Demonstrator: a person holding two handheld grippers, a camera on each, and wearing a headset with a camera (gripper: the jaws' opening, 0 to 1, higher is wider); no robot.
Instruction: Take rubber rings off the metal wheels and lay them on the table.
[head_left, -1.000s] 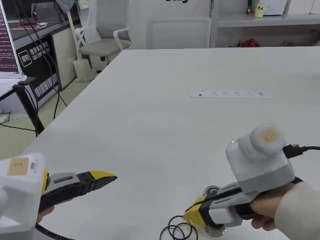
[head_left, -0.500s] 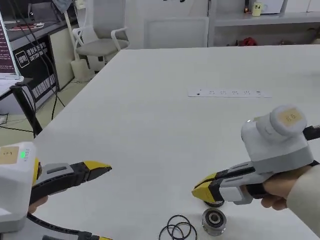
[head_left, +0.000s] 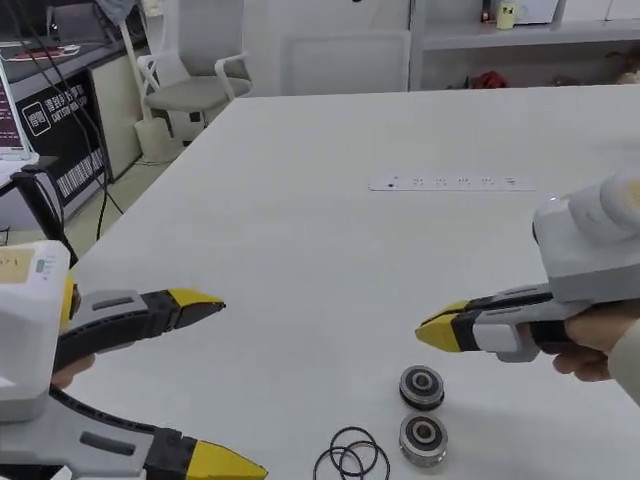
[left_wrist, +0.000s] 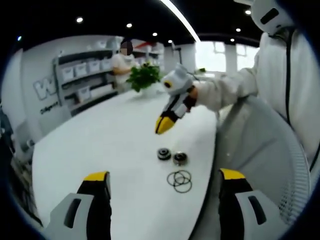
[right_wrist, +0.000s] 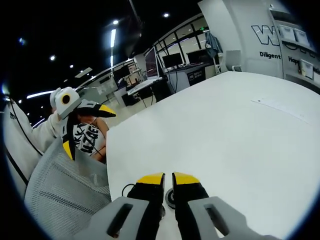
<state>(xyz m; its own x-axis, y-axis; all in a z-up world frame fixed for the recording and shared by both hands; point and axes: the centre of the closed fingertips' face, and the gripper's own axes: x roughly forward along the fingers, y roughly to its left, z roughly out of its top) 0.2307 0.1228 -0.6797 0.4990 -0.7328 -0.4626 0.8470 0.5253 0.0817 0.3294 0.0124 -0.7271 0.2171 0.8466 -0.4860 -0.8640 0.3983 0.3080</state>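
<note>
Two metal wheels (head_left: 421, 387) (head_left: 423, 438) lie side by side near the table's front edge, with no gripper touching them. Beside them, a few black rubber rings (head_left: 350, 457) lie overlapped on the table. My right gripper (head_left: 430, 333) hovers just above and behind the wheels, jaws shut with nothing in them. My left gripper (head_left: 232, 385) is open wide at the left, empty. In the left gripper view the wheels (left_wrist: 171, 156) and rings (left_wrist: 180, 180) lie ahead of my left gripper (left_wrist: 164, 176), under the right gripper (left_wrist: 165, 125). My right gripper (right_wrist: 168, 178) partly hides a wheel (right_wrist: 170, 198).
A white power strip (head_left: 448, 183) lies further back on the white table (head_left: 300, 200). An office chair (head_left: 195, 70) and a dark stand are off the table's left edge. Shelves line the back wall. A plant (left_wrist: 145, 77) sits at the table's far end.
My right gripper has lifted off the wheels and drawn back to the right, leaving both wheels exposed on the table. The left gripper's lower jaw has come into the head view.
</note>
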